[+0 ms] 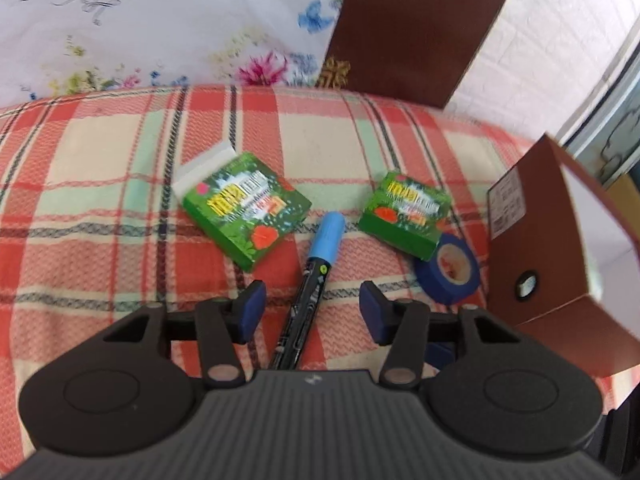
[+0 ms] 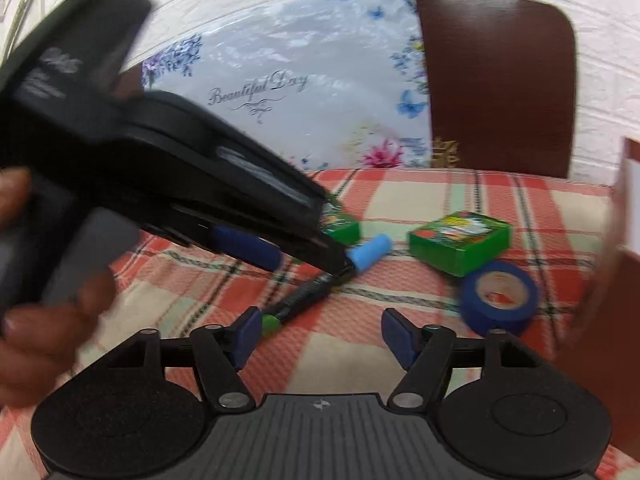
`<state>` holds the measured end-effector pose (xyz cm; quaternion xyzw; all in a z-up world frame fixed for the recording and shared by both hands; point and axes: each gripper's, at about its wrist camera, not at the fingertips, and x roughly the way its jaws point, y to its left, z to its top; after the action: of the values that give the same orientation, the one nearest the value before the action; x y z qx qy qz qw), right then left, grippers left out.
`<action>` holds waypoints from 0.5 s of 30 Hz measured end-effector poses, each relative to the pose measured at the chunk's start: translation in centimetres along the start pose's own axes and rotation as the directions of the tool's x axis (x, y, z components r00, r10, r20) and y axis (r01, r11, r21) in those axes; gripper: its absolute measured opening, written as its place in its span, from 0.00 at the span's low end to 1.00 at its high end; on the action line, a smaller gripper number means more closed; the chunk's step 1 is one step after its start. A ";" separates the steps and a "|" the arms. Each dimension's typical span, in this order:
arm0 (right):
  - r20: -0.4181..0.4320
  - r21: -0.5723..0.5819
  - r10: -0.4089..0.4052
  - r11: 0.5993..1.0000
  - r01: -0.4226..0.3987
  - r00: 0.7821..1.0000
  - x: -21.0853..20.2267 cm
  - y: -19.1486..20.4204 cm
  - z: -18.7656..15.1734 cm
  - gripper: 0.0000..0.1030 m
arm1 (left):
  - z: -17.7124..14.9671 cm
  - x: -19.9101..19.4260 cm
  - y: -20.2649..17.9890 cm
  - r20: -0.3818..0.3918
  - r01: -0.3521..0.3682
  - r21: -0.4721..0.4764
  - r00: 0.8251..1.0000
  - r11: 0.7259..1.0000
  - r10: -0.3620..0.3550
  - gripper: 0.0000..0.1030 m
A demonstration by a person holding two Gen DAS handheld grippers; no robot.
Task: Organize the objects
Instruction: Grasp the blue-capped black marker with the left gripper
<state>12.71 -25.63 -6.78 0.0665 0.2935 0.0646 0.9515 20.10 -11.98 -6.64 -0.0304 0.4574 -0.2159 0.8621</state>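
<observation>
Plaid cloth (image 1: 100, 184) carries the marker (image 1: 310, 280), lying between my left gripper (image 1: 312, 304) pads, jaws wide and touching nothing. I judge this the pick step: lower, then close on the barrel. My right gripper (image 2: 316, 334) hangs spread and empty near the tape roll (image 2: 498, 300).
</observation>
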 end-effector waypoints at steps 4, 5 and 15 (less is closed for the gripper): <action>-0.028 -0.018 -0.022 1.000 0.022 0.999 2.6 0.3 -0.2 0.77 | -0.1 0.5 0.9 -0.018 -0.034 -0.015 0.999 0.999 0.033 0.44; -0.017 -0.019 -0.024 1.000 0.024 1.000 2.7 0.4 -0.2 0.77 | -0.2 0.4 1.1 -0.019 -0.043 -0.009 0.999 0.999 0.043 0.34; -0.027 -0.022 -0.078 0.997 0.078 0.997 0.3 -0.6 -1.1 0.64 | -2.1 -1.4 1.1 -0.049 -0.040 -0.021 0.998 0.999 0.039 0.17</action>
<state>12.38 -26.12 -7.88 0.0440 0.3082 0.0314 0.9498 18.13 -10.13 -7.03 -0.0258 0.4810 -0.1944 0.8545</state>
